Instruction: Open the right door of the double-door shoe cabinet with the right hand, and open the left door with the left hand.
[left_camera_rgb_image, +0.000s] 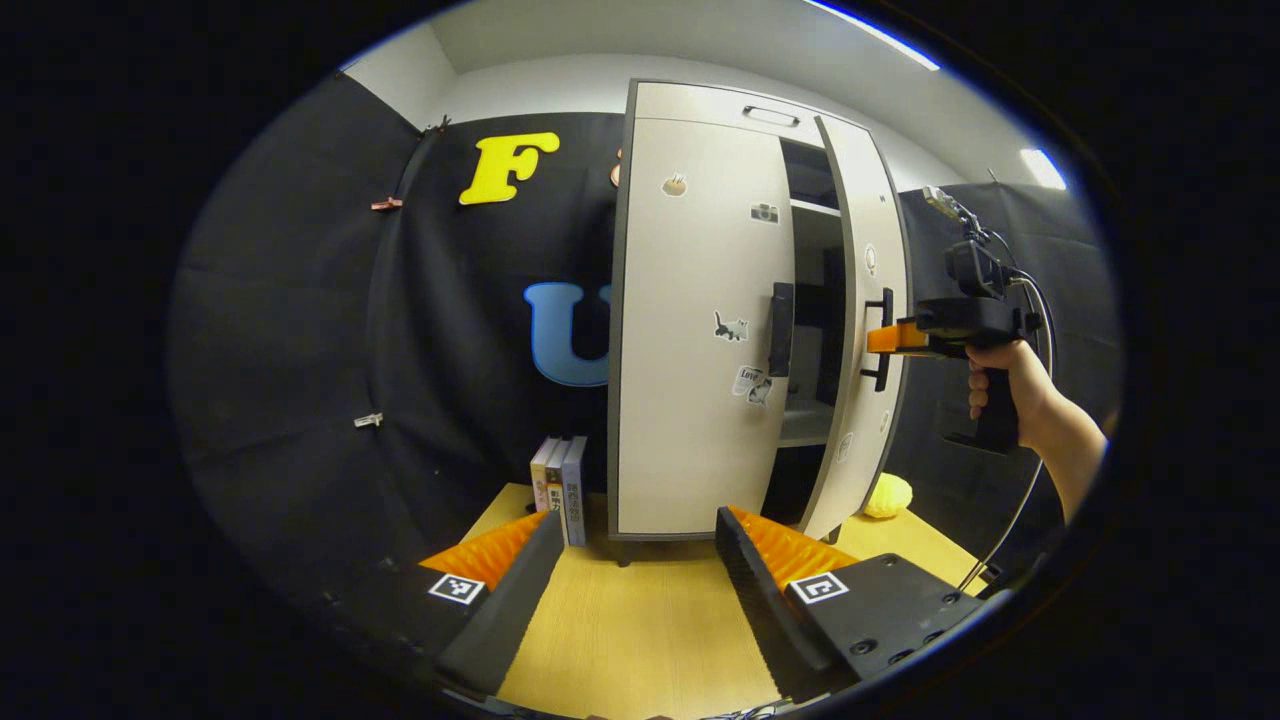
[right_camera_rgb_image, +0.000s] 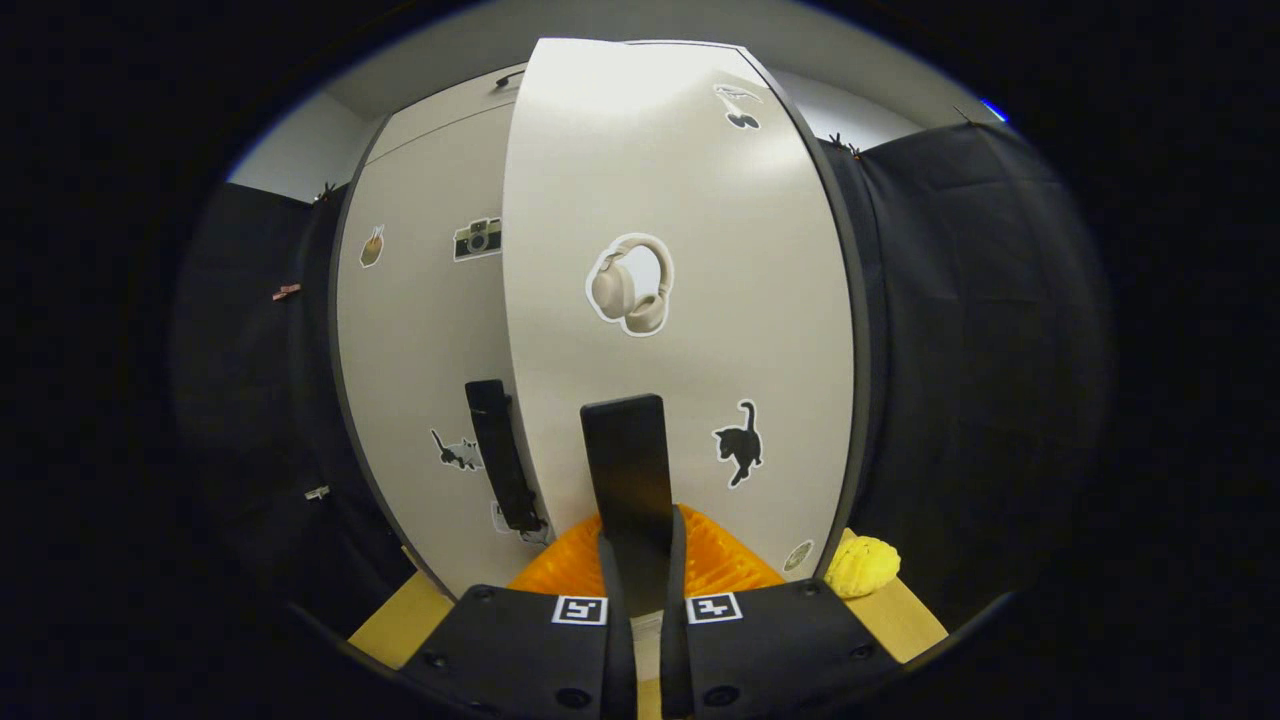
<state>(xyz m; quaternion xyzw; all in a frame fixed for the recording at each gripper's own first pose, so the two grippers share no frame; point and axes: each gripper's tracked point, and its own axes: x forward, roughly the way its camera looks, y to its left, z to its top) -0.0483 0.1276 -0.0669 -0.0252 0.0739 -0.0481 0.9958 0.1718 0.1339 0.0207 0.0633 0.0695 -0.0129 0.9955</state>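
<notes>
The shoe cabinet (left_camera_rgb_image: 700, 330) stands upright toward the back of the wooden surface (left_camera_rgb_image: 640, 620) in the left gripper view, with the booth's black cloth wall behind it. Its left door (left_camera_rgb_image: 685, 330) lies flush and closed, a dark vertical handle (left_camera_rgb_image: 781, 328) near its inner edge and small stickers on its face. The right door (left_camera_rgb_image: 868, 330) is swung partly outward, so shelves (left_camera_rgb_image: 815, 210) and dark interior show in the gap between the two doors. The right gripper (left_camera_rgb_image: 880, 338), held by a hand (left_camera_rgb_image: 1005, 385) at the right, is at the right door's handle (left_camera_rgb_image: 884, 340), with its fingers on that handle. The left gripper (left_camera_rgb_image: 640, 545) shows at the bottom of this view with its fingers spread wide apart, holding nothing, well short of the cabinet. A few books (left_camera_rgb_image: 560, 488) stand upright just left of the cabinet's foot, and a yellow object (left_camera_rgb_image: 888, 495) lies on the surface near the open door's lower edge.

In the right gripper view, the right door (right_camera_rgb_image: 680, 300) looms close, angled out in front of the left door (right_camera_rgb_image: 420, 350), whose handle (right_camera_rgb_image: 503, 455) shows beside it. The right gripper (right_camera_rgb_image: 635, 560) has its fingers drawn close together on either side of the right door's handle (right_camera_rgb_image: 628, 470), gripping it. A headphone sticker (right_camera_rgb_image: 630, 285) and a cat sticker (right_camera_rgb_image: 738, 442) sit on this door. The yellow object (right_camera_rgb_image: 862, 565) rests on the surface (right_camera_rgb_image: 400, 620) at the door's lower right.
</notes>
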